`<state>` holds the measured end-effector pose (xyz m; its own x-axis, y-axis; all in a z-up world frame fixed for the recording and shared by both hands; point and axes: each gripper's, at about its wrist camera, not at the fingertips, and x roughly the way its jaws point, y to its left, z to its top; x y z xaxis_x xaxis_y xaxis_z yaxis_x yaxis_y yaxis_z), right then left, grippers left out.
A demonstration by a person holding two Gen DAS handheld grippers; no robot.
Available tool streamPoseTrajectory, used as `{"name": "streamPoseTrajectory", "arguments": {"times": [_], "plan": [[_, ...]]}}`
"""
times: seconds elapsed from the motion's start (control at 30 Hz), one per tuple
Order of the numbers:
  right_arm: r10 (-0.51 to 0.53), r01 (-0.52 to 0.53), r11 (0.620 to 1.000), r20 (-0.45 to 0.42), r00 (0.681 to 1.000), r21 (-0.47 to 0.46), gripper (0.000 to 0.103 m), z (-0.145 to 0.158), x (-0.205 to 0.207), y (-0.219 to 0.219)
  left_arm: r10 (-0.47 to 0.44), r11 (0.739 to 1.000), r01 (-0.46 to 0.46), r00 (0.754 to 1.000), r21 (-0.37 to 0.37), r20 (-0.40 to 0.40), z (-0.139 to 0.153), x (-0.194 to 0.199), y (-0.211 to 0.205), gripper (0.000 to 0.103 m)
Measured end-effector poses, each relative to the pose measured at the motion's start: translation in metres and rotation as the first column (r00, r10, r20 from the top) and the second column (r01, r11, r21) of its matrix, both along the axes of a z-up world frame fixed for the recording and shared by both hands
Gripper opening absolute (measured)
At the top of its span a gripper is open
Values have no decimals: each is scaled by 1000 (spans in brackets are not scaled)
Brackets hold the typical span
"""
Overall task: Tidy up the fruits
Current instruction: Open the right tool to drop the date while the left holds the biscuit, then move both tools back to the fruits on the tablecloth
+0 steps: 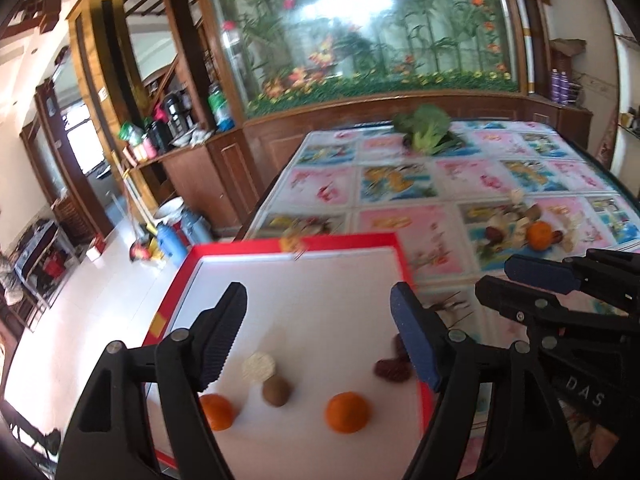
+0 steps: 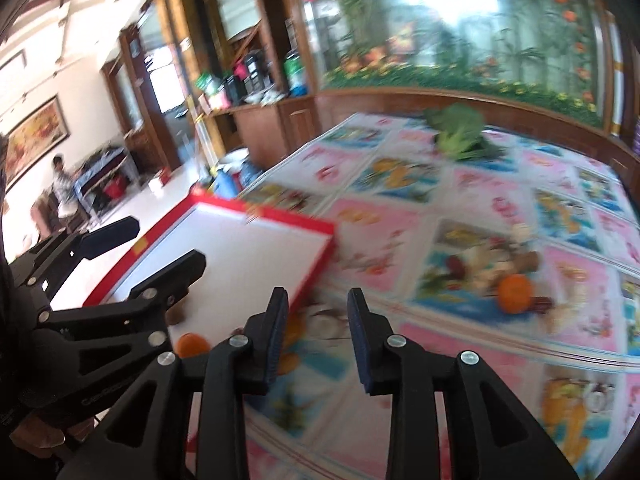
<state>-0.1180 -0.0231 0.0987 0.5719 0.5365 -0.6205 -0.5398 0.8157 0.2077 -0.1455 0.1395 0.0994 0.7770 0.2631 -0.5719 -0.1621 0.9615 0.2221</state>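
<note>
1. Red-rimmed tray (image 1: 372, 240) sits at the table's left edge; its far half is bare white.
2. In the tray: two oranges (image 1: 347, 412), a brown fruit (image 1: 276, 390), a pale round piece (image 1: 259, 366), dark red pieces (image 1: 390, 370) partly behind a finger.
3. Left gripper (image 1: 320, 328) open, empty, above the tray.
4. Right gripper (image 2: 318, 336) parted, empty, over the tablecloth (image 2: 460, 360).
5. Loose pile (image 2: 500, 272) with one orange (image 2: 515, 293) further right; blurred.

Leafy greens (image 1: 428, 128) lie far beyond the claw on the patterned table (image 1: 328, 184) (aquarium (image 1: 360, 28) behind).
</note>
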Motion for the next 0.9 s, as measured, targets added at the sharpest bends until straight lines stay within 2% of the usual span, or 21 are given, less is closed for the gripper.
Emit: {"name": "streamPoseTrajectory", "arguments": {"times": [0.27, 0.63, 0.83, 0.9], "plan": [[-167, 165, 984, 30, 985, 63, 37, 19, 12, -76, -113, 993, 112, 993, 34, 22, 20, 10, -56, 77], [-254, 255, 962, -19, 967, 101, 38, 7, 30, -135, -154, 985, 154, 988, 79, -14, 16, 30, -98, 77], [-274, 277, 958, -56, 960, 68, 38, -9, 41, -156, -172, 980, 177, 983, 86, -61, 2, 45, -112, 78], [-278, 280, 960, -78, 957, 22, 40, -19, 46, -160, -184, 980, 190, 977, 49, -109, -10, 53, -111, 82]]}}
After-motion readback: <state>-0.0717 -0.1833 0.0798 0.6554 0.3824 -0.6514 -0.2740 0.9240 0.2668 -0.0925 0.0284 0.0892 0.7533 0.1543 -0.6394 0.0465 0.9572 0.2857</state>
